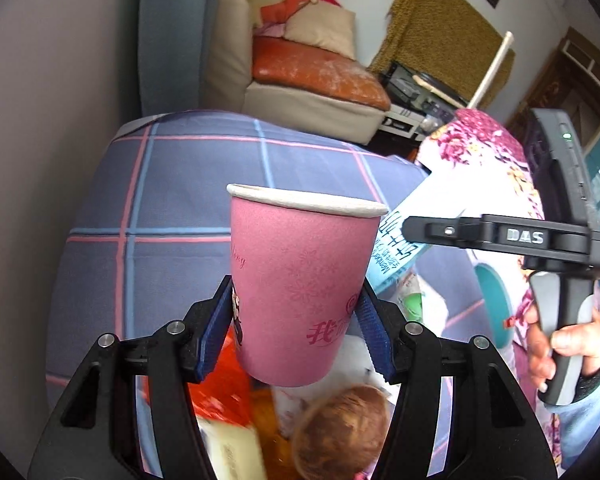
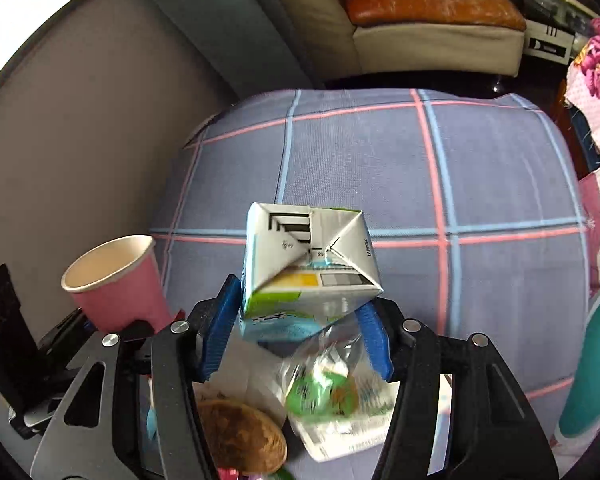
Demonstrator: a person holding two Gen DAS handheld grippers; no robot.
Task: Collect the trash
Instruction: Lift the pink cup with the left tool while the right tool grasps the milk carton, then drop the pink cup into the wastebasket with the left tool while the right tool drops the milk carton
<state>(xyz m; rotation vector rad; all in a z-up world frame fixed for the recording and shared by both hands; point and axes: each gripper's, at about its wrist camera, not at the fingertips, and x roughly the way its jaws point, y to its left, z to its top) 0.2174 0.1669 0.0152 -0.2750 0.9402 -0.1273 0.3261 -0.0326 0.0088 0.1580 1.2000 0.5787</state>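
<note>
A pink paper cup (image 1: pixel 300 272) stands upright between the blue pads of my left gripper (image 1: pixel 296 292), which is shut on its lower half above the bed. In the right wrist view the same cup (image 2: pixel 116 280) shows at the left, empty and white inside, with the left gripper (image 2: pixel 138 326) under it. My right gripper (image 2: pixel 300 300) is shut on a white, green and blue drink carton (image 2: pixel 308 264), tilted with its folded end towards the camera. In the left wrist view, the right gripper (image 1: pixel 412 228) reaches in from the right with the carton (image 1: pixel 396 248) at its tip.
A blue bedsheet (image 2: pixel 500 180) with pink and light-blue checks lies under both grippers. Loose trash sits below them: an orange wrapper (image 1: pixel 220 384), a brown paper liner (image 2: pixel 240 436), a clear wrapper with green print (image 2: pixel 324 384). A person's hand (image 1: pixel 560 344) holds the right gripper's handle. A sofa (image 1: pixel 300 80) stands beyond.
</note>
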